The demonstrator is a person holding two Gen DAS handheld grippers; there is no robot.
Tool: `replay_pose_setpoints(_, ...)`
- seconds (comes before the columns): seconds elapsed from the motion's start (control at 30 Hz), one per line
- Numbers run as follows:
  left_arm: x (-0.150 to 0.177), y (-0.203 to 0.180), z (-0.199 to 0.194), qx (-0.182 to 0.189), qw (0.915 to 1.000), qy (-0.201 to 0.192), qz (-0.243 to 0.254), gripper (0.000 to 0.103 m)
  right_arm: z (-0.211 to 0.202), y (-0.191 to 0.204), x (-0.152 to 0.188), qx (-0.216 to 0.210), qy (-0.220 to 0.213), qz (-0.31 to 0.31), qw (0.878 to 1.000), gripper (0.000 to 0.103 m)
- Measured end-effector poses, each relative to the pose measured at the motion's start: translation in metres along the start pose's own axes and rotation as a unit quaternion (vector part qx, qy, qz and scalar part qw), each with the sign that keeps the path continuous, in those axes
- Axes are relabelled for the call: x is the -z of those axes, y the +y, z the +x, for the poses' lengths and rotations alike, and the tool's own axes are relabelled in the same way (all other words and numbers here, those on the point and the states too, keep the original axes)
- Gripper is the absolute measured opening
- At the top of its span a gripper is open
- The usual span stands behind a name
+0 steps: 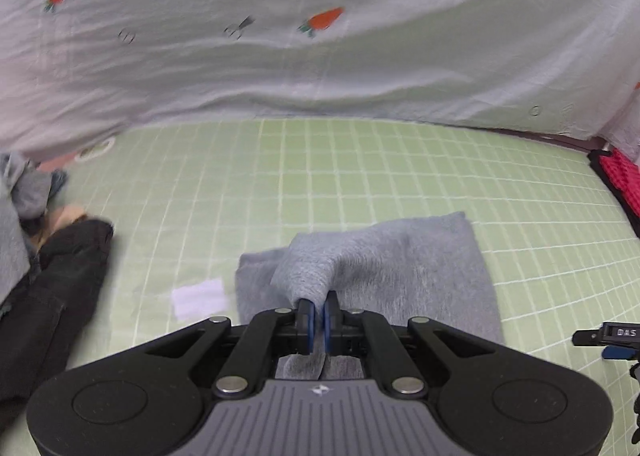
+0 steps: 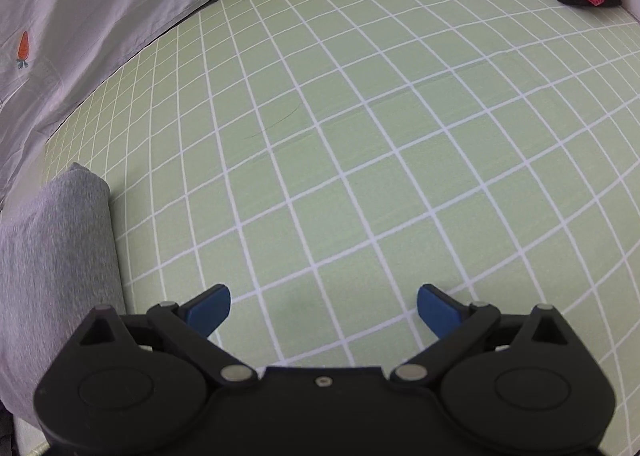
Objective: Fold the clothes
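Left wrist view, gripper: left gripper [image 1: 319, 306], black frame with blue pads, jaws closed to a narrow slit, pinching a peak of the soft grey knitted garment [image 1: 400, 260].
Left wrist view, garment: lies near centre on the pale green sheet with a white grid [image 1: 360, 168]; already a compact rectangle. The pinched part is lifted into a tent; the rest lies flat.
Left wrist view, left edge: heap of unfolded clothes, a black garment [image 1: 60, 276] in front and grey pieces [image 1: 28, 192] behind it. Blurred; count cannot be told.
Left wrist view, far side: white cloth printed with orange carrots [image 1: 280, 36] hangs along the far edge of the sheet.
Left wrist view, far right: corner of a red checked cloth [image 1: 620, 180].
Right wrist view, gripper: right gripper [image 2: 324, 310], jaws spread wide, nothing between the pads, over bare green sheet.
Right wrist view, garment: grey garment at the near left edge, apart from this gripper.
Right wrist view, far right: red checked cloth on a black one, neatly stacked; probably the finished pile.
Progress (judgement): grey piece is nearly or fully folded, held by one hand only. Left to do: place it, likely with the stack, then work through the heap on the left.
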State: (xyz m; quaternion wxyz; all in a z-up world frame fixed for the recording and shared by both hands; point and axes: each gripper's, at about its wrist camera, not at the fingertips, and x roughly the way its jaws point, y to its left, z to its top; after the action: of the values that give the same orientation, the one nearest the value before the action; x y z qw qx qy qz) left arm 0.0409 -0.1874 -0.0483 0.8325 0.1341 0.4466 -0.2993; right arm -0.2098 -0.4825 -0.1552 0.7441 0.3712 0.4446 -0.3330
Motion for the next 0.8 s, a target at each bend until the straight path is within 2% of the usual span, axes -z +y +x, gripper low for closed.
replay_pose_setpoints(0.07, 0.018, 0.026, 0.025, -0.008, 0.9982, 0.044, -0.040, 0.007, 0.002, 0.012, 0.003, -0.001, 0.000, -0.008, 1.000, 0.101)
replay_pose_setpoints(0.1, 0.027, 0.036, 0.034, -0.007, 0.9967, 0.063, -0.051, 0.012, 0.002, 0.017, 0.005, -0.001, -0.001, -0.013, 1.000, 0.101)
replay_pose_setpoints(0.17, 0.042, 0.050, 0.039, -0.001, 0.9955, 0.069, -0.066, 0.020, 0.001, 0.029, 0.008, 0.003, -0.005, -0.025, 1.000, 0.101)
replay_pose_setpoints(0.23, 0.050, 0.056, 0.038, 0.017, 0.9958, 0.061, -0.066, 0.035, 0.000, 0.038, 0.011, 0.006, -0.008, -0.035, 0.999, 0.101)
replay_pose_setpoints(0.27, 0.054, 0.058, 0.037, 0.029, 0.9957, 0.057, -0.066, 0.039, 0.000, 0.042, 0.011, 0.007, -0.008, -0.037, 0.999, 0.101)
replay_pose_setpoints(0.4, 0.068, 0.064, 0.035, 0.109, 0.9894, 0.049, -0.083, 0.054, 0.002, 0.056, 0.011, 0.015, -0.008, -0.041, 0.999, 0.101)
replay_pose_setpoints(0.53, 0.074, 0.062, 0.039, 0.138, 0.9854, 0.043, -0.089, 0.057, 0.003, 0.065, 0.011, 0.021, -0.008, -0.049, 0.999, 0.101)
replay_pose_setpoints(0.6, 0.078, 0.063, 0.038, 0.131, 0.9864, 0.039, -0.090, 0.058, 0.002, 0.069, 0.013, 0.021, -0.006, -0.057, 0.998, 0.101)
replay_pose_setpoints(0.73, 0.091, 0.076, 0.026, 0.136, 0.9832, 0.033, -0.117, 0.063, 0.003, 0.078, 0.017, 0.018, -0.001, -0.079, 0.997, 0.101)
replay_pose_setpoints(0.8, 0.098, 0.074, 0.016, 0.142, 0.9846, 0.029, -0.098, 0.063, 0.003, 0.080, 0.018, 0.015, 0.000, -0.086, 0.996, 0.101)
